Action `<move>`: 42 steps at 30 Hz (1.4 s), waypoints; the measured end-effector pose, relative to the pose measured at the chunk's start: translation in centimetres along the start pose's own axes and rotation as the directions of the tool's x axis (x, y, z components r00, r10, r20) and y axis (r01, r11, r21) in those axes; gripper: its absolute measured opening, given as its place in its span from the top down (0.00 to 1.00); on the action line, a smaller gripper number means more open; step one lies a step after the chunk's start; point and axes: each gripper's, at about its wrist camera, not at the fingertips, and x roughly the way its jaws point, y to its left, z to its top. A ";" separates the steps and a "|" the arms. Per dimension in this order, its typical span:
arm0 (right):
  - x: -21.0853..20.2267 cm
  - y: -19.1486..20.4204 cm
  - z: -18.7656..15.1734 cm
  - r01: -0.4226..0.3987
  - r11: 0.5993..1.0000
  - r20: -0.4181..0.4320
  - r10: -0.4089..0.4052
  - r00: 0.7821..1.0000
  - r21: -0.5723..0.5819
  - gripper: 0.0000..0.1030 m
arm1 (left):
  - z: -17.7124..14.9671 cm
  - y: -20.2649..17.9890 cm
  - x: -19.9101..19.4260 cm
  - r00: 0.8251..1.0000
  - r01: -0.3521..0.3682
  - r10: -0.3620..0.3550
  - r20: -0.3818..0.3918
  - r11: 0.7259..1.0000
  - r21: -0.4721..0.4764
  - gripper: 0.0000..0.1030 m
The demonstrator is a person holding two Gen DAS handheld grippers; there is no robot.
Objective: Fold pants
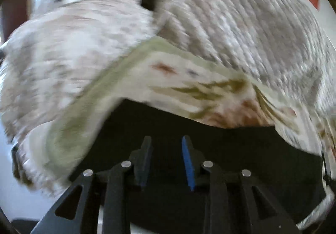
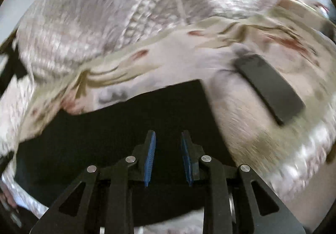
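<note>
Left wrist view: the left gripper (image 1: 167,160) is hanging with blue-padded fingers (image 1: 188,162) spread apart, grasping nothing, over the black pants (image 1: 189,139) that are lying flat just below it. Beyond the pants, a floral sheet (image 1: 178,84) and a ribbed grey blanket (image 1: 241,28) are showing, blurred. Right wrist view: the right gripper (image 2: 168,156) is likewise standing released, fingers apart and holding nothing, above the same pants (image 2: 126,129). A dark flat bar-shaped object (image 2: 271,89) is resting on the floral sheet (image 2: 178,59), just right of the pants' corner.
</note>
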 end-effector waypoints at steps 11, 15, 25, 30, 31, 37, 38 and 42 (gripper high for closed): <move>6.2 0.4 3.4 0.066 0.996 -0.030 -0.068 0.997 -0.055 0.75 | 0.6 -2.5 6.3 0.997 -0.025 0.033 -0.065 0.993 0.115 0.68; 6.2 0.4 3.4 0.078 0.995 -0.013 -0.079 0.997 -0.056 0.68 | 0.7 -2.8 6.3 0.998 -0.034 0.040 -0.047 0.992 0.118 0.65; 3.2 5.2 2.4 -0.043 0.987 0.096 0.058 0.994 -0.152 0.65 | 0.3 -3.0 5.1 0.998 -0.034 0.039 -0.039 0.992 0.122 0.62; 4.2 8.5 -0.3 -0.101 0.957 0.017 0.110 0.994 -0.272 0.65 | -0.8 -3.2 4.4 0.998 -0.050 0.055 -0.033 0.988 0.145 0.60; 4.6 9.0 -0.9 -0.109 0.950 -0.009 0.112 0.994 -0.294 0.65 | -1.1 -3.3 4.2 0.998 -0.052 0.057 -0.028 0.987 0.155 0.58; 4.2 9.6 -2.1 -0.124 0.935 -0.026 0.123 0.992 -0.333 0.59 | -2.1 -4.3 2.8 0.999 -0.020 0.025 -0.025 0.983 0.181 0.54; 3.7 9.7 -2.3 -0.133 0.933 -0.019 0.134 0.991 -0.335 0.59 | -2.3 -4.6 2.4 1.000 -0.008 0.012 -0.023 0.983 0.184 0.54; 2.1 11.5 -4.4 -0.180 0.908 -0.016 0.188 0.982 -0.379 0.59 | -3.8 -6.5 0.9 0.999 0.033 -0.031 -0.013 0.974 0.224 0.54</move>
